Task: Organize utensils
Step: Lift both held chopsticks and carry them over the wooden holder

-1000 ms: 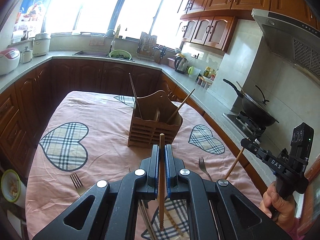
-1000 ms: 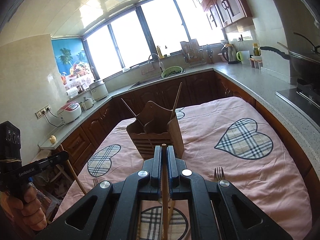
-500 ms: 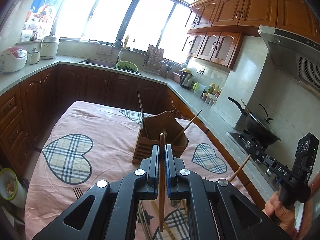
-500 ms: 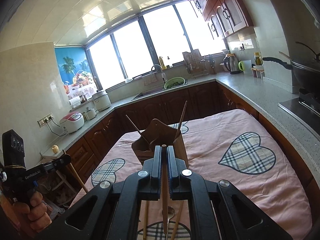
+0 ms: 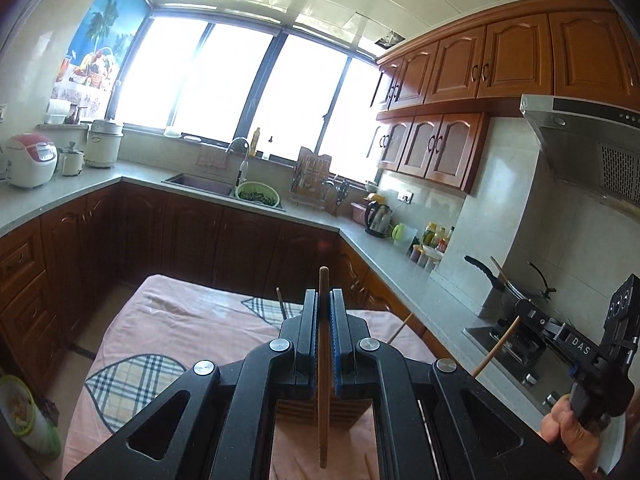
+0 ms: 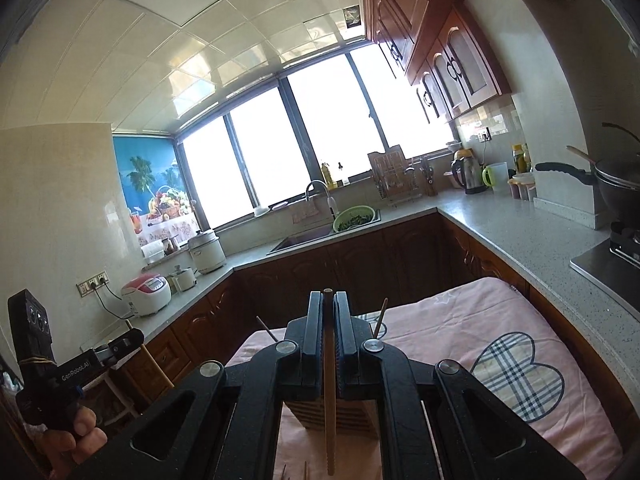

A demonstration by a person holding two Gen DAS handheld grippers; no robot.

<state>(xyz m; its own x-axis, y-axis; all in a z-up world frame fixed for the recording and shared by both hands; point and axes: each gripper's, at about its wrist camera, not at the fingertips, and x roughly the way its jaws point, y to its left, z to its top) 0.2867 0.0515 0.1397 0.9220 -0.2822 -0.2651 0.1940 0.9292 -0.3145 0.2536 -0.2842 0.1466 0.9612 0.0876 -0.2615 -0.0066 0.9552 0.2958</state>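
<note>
The left gripper (image 5: 324, 300) is clamped on a wooden chopstick (image 5: 322, 380) that stands upright between its blue pads and sticks out above and below them. Behind the fingers, at 6 o'clock, the slatted wooden utensil holder (image 5: 304, 414) sits on the pink tablecloth (image 5: 180, 320), mostly hidden, with two chopstick tips (image 5: 280, 298) poking up beside the fingers. At 4 o'clock a hand (image 5: 568, 436) carries the right gripper (image 5: 520, 312), which grips a second chopstick (image 5: 496, 346) slanting down to the left.
</note>
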